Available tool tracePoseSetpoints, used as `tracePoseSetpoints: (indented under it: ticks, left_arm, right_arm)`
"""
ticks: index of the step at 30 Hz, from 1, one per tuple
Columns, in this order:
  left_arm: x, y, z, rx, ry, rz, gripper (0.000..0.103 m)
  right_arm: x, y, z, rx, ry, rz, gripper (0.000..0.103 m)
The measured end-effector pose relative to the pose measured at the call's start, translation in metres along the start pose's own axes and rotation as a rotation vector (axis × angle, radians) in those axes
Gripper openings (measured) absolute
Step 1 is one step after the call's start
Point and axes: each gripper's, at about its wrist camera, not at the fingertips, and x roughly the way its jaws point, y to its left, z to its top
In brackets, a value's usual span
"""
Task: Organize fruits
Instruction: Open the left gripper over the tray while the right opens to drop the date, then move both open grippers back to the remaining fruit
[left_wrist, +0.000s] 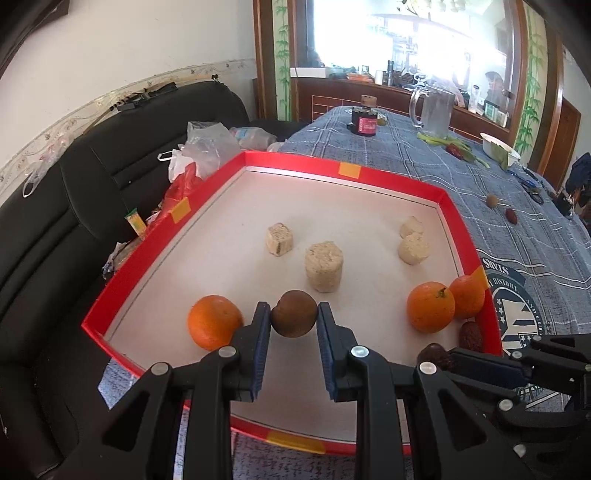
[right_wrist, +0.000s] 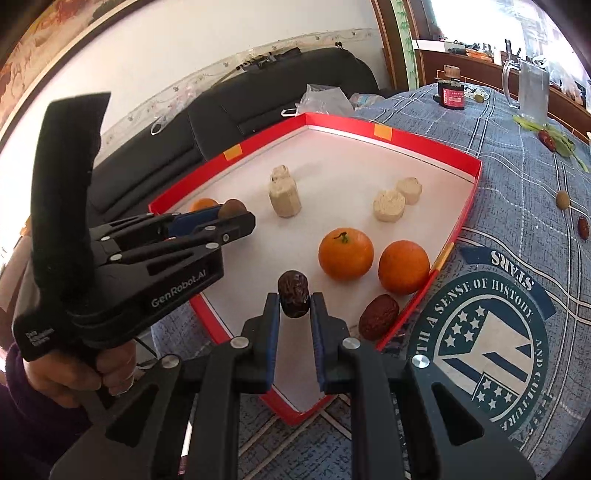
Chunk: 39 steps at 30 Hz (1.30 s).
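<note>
A round brown fruit (left_wrist: 294, 313) was gripped by the left gripper (left_wrist: 294, 321) above the red tray (left_wrist: 291, 162), beside an orange (left_wrist: 212, 321); the right gripper (right_wrist: 294, 306) clamped a dark red date (right_wrist: 293, 298) near two oranges (right_wrist: 346, 258)

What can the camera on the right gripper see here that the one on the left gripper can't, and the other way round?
Only the right wrist view shows the person's hand gripping the left gripper's handle, and the dark red date clearly pinched in the right gripper.

Only the left wrist view shows the round brown fruit head-on in the left gripper, the white bowl far off on the table, and the litter on the sofa.

Both show the red tray, three oranges, four pale cakes and the loose date in the tray's corner.
</note>
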Motion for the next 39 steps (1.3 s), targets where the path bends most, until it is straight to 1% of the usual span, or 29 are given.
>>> tracePoseSetpoints:
  ticks: [4, 8, 9, 10, 12, 14, 16, 18, 20, 21, 22, 23, 24, 25, 27, 29, 30, 31, 34, 36, 39]
  left_arm:
    - [0.002, -0.003, 0.000, 0.005, 0.005, -0.006, 0.025]
    - [0.005, -0.003, 0.000, 0.001, 0.021, -0.008, 0.025]
    - [0.006, -0.002, 0.000, 0.000, 0.024, -0.005, 0.028]
    - [0.006, -0.002, 0.000, -0.005, 0.026, -0.004, 0.035]
    - [0.006, 0.000, 0.001, -0.011, 0.021, -0.002, 0.040]
    - [0.005, 0.000, 0.002, -0.010, 0.016, 0.001, 0.047]
    - [0.005, -0.002, 0.004, -0.002, 0.010, 0.005, 0.058]
    - [0.006, -0.004, 0.005, 0.004, 0.013, 0.010, 0.064]
    - [0.009, -0.008, 0.007, 0.011, 0.023, 0.010, 0.067]
    - [0.010, -0.010, 0.008, 0.013, 0.029, 0.011, 0.067]
    - [0.010, -0.012, 0.009, 0.014, 0.034, 0.012, 0.067]
    - [0.010, -0.013, 0.010, 0.013, 0.036, 0.011, 0.067]
    - [0.010, -0.015, 0.010, 0.013, 0.036, 0.010, 0.068]
    - [0.009, -0.017, 0.011, 0.014, 0.034, 0.007, 0.070]
    - [0.006, -0.024, 0.013, 0.019, 0.031, 0.005, 0.074]
    - [0.002, -0.037, 0.015, 0.043, 0.021, -0.002, 0.075]
    - [0.001, -0.042, 0.016, 0.055, 0.016, 0.000, 0.075]
    - [-0.001, -0.048, 0.018, 0.073, 0.011, 0.018, 0.076]
    - [-0.007, -0.068, 0.027, 0.110, 0.000, 0.000, 0.077]
    - [-0.013, -0.083, 0.035, 0.126, -0.013, -0.032, 0.078]
    - [-0.023, -0.112, 0.044, 0.167, -0.048, -0.052, 0.079]
  right_arm:
    - [0.001, -0.002, -0.002, 0.009, 0.003, 0.000, 0.019]
    - [0.000, 0.001, -0.002, -0.016, 0.003, -0.018, 0.019]
    - [0.001, 0.002, -0.002, -0.021, 0.005, -0.023, 0.019]
    - [0.000, 0.002, -0.002, -0.026, 0.008, -0.026, 0.019]
    - [-0.002, 0.003, -0.002, -0.035, 0.016, -0.034, 0.020]
    - [-0.006, 0.001, -0.001, -0.032, 0.013, -0.025, 0.020]
    - [-0.014, -0.006, 0.001, -0.017, 0.003, -0.012, 0.021]
    - [-0.026, -0.018, 0.003, 0.013, -0.029, -0.015, 0.021]
    - [-0.036, -0.029, 0.005, 0.038, -0.056, -0.027, 0.023]
    - [-0.043, -0.036, 0.005, 0.054, -0.073, -0.041, 0.025]
    - [-0.052, -0.046, 0.005, 0.077, -0.097, -0.063, 0.030]
    - [-0.060, -0.056, 0.005, 0.102, -0.119, -0.081, 0.037]
    - [-0.067, -0.064, 0.004, 0.126, -0.136, -0.095, 0.041]
    - [-0.077, -0.077, 0.002, 0.163, -0.163, -0.117, 0.047]
    - [-0.096, -0.100, -0.001, 0.228, -0.207, -0.173, 0.050]
    - [-0.109, -0.120, -0.004, 0.278, -0.219, -0.238, 0.053]
    - [-0.118, -0.137, -0.005, 0.318, -0.221, -0.301, 0.054]
    - [-0.125, -0.150, -0.005, 0.348, -0.224, -0.337, 0.057]
    - [-0.144, -0.189, -0.006, 0.441, -0.232, -0.388, 0.065]
    - [-0.151, -0.213, -0.005, 0.492, -0.229, -0.424, 0.065]
    - [-0.157, -0.247, -0.005, 0.508, -0.237, -0.493, 0.066]
